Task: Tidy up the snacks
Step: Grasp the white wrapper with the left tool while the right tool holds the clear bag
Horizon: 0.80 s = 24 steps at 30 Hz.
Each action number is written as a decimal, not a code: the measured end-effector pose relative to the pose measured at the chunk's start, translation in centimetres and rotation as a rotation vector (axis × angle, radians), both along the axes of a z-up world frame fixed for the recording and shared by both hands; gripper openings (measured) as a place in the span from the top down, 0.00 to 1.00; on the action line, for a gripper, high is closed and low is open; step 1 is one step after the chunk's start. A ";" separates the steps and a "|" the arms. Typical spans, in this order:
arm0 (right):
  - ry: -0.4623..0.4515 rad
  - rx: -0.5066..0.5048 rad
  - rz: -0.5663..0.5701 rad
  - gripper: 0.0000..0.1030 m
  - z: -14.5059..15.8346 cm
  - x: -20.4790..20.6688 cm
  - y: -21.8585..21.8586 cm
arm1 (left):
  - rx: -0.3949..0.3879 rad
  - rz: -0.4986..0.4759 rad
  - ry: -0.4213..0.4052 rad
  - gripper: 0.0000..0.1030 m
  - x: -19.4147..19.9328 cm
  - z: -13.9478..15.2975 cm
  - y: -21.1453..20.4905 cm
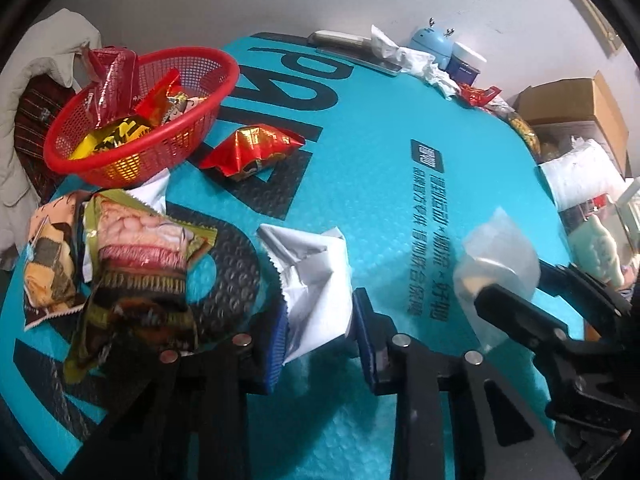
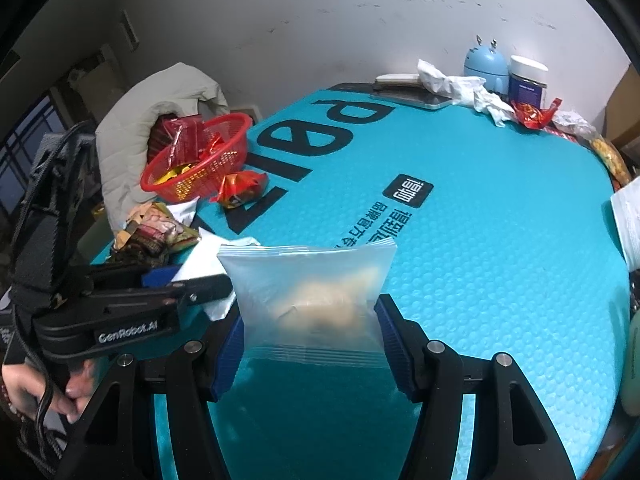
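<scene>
Your left gripper (image 1: 320, 316) pinches a white packet (image 1: 312, 280), your right gripper (image 2: 310, 336) a clear pouch (image 2: 308, 288), both nearer you than the red basket (image 1: 140, 152)

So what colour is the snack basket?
Red, a mesh-sided plastic basket; clearest in the left wrist view.

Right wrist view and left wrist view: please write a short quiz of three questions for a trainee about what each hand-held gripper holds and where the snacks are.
1. True or false: the right hand-held gripper is shut on a clear packet.
2. What does the left hand-held gripper hold? A) white packet B) a blue jar C) nothing
3. Fill in: the red snack bag lies ____ the red basket.

Key: 1 true; 2 A; 3 beside, outside it on the mat.
</scene>
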State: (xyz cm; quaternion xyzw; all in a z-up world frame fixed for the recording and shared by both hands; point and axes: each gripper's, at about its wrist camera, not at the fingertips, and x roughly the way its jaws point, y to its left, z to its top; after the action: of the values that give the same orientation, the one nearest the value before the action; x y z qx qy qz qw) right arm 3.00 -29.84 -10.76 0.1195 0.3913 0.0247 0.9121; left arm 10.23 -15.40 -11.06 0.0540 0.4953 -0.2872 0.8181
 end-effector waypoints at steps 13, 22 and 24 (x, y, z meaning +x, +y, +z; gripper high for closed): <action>-0.027 -0.010 0.060 0.40 1.5 -1.3 3.1 | -0.063 0.022 -0.030 0.74 -3.3 2.2 3.9; -0.058 -0.001 0.124 0.40 3.1 -2.6 6.1 | -0.103 0.047 -0.102 0.74 -5.7 5.2 7.5; -0.064 0.002 0.143 0.40 3.5 -2.7 6.9 | -0.111 0.054 -0.119 0.74 -6.1 5.8 8.1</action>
State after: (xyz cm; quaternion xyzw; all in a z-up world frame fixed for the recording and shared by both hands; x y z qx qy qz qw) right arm 0.31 -22.95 -7.28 0.0911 0.3694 0.0942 0.9200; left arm 4.10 -7.26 -5.21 0.0124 0.4303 -0.2884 0.8553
